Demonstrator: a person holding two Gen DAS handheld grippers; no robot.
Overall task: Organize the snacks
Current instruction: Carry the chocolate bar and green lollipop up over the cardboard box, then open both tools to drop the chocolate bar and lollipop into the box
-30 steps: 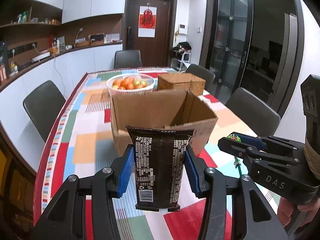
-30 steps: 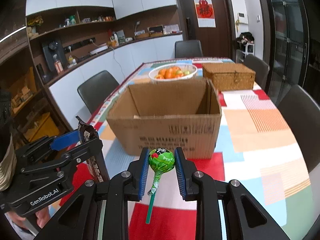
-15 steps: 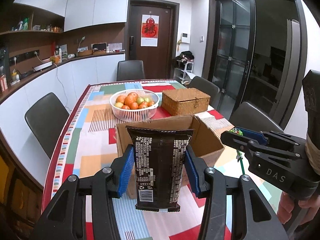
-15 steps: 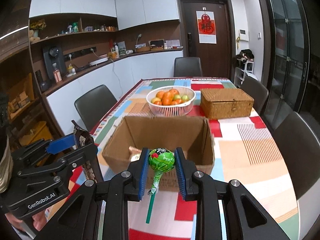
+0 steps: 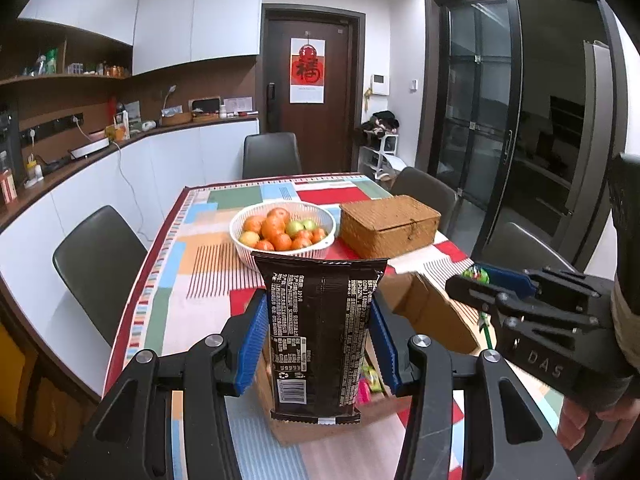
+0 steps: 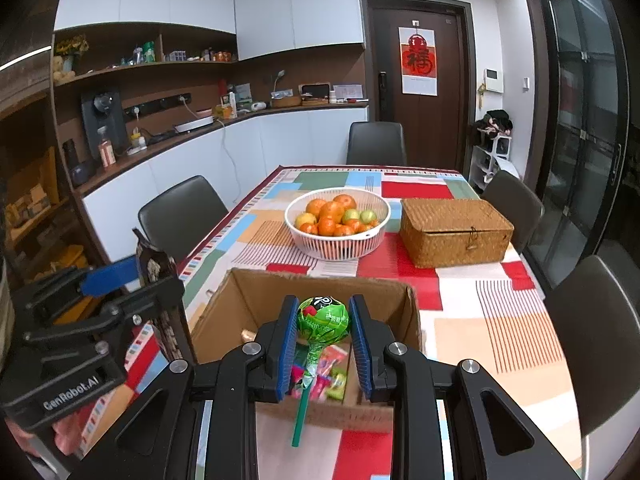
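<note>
My left gripper [image 5: 318,344] is shut on a dark brown snack packet [image 5: 318,332], held upright above the near side of an open cardboard box [image 5: 434,316]. In the right wrist view my right gripper [image 6: 323,344] is shut on a green-wrapped lollipop [image 6: 323,320], its green stick hanging down over the box [image 6: 396,292]. Several bright wrapped sweets [image 6: 330,380] lie on the box floor. The left gripper [image 6: 132,276] with its packet [image 6: 154,264] shows at the left of the right wrist view; the right gripper [image 5: 488,280] shows at the right of the left wrist view.
Beyond the box stand a white basket of oranges and green fruit [image 6: 338,222] and a closed wicker box [image 6: 456,226] on the patchwork tablecloth [image 6: 500,320]. Dark chairs [image 6: 182,216] line the table's sides and far end. A counter and a door lie behind.
Both grippers have risen and moved forward toward the box with their snacks. The box now lies low beneath them with its inside in sight. Neither grip has changed.
</note>
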